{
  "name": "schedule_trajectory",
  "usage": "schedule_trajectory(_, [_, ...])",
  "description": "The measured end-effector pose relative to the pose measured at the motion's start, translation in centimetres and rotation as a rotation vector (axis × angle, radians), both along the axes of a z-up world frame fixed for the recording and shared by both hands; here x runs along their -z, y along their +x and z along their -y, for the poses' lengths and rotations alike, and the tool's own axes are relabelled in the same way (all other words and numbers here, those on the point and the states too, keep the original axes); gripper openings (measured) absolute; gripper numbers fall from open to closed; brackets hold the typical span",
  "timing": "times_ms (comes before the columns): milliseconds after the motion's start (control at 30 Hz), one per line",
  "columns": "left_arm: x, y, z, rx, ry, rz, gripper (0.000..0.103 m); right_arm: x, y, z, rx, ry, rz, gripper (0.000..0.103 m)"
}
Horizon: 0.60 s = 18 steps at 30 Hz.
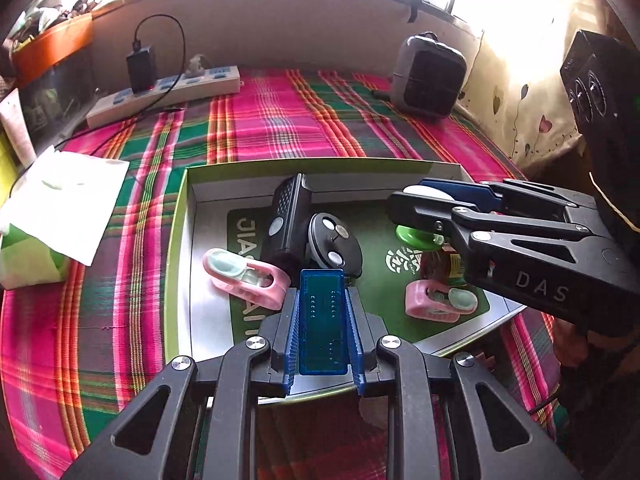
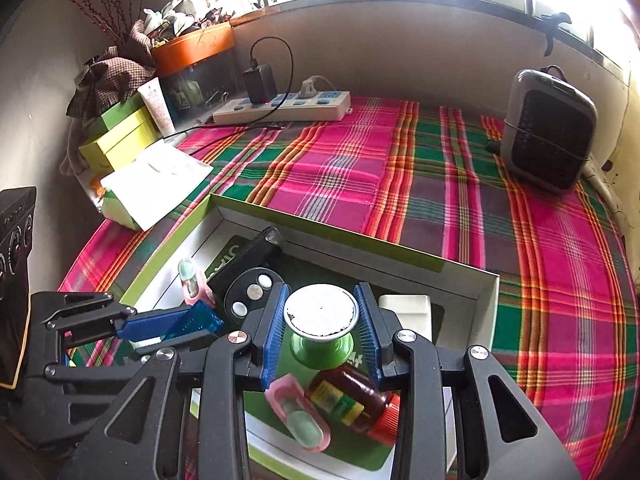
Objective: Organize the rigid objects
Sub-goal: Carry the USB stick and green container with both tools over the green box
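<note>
Left wrist view
Left gripper point(image 1: 322, 320): one, jaws pinching one blue case point(image 1: 322, 322) over the near edge of the box point(image 1: 178, 240).
Right gripper point(image 1: 424, 196): one, at right, jaws clamped on one green spool point(image 1: 416, 236) above the box.
Box: one, green-rimmed, on the plaid cloth point(image 1: 280, 120).
Pink clips: two, one left point(image 1: 244, 278), one right point(image 1: 440, 300), both lying in the box.
Black items: two, a tall block point(image 1: 286, 220) and a round disc point(image 1: 334, 246) touching it.
Bottle point(image 1: 442, 264): one, partly hidden by the right gripper.
Beyond the box: one power strip point(image 1: 168, 92), one heater point(image 1: 430, 76), one tissue pack point(image 1: 52, 208).

Right wrist view
Right gripper point(image 2: 321, 324): jaws gripping the spool's white top point(image 2: 320, 310), held above the box point(image 2: 360, 246).
Left gripper point(image 2: 176, 326): at left, holding the blue case point(image 2: 196, 322) edge-on.
Beneath the spool: one bottle point(image 2: 352, 400) on its side, one pink clip point(image 2: 300, 416) just beside it.
Further in: second clip point(image 2: 192, 284), disc point(image 2: 252, 294), block point(image 2: 248, 260), one white piece point(image 2: 406, 310).
</note>
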<state>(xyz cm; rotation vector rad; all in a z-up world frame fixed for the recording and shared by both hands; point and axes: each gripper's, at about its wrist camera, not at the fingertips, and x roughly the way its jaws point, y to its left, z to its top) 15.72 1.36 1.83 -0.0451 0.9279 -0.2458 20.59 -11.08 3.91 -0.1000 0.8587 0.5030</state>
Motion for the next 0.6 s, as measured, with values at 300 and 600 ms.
schedule_trajectory(300, [1.0,0.5,0.2,0.0,0.005,-0.022,0.021,1.4,1.1,-1.3,-0.011,-0.057,-0.005,0.035])
schedule_trajectory(600, [1.1,0.6,0.3,0.004,-0.001,-0.016,0.021,1.9,1.3,-1.5,-0.017,-0.077,0.003,0.036])
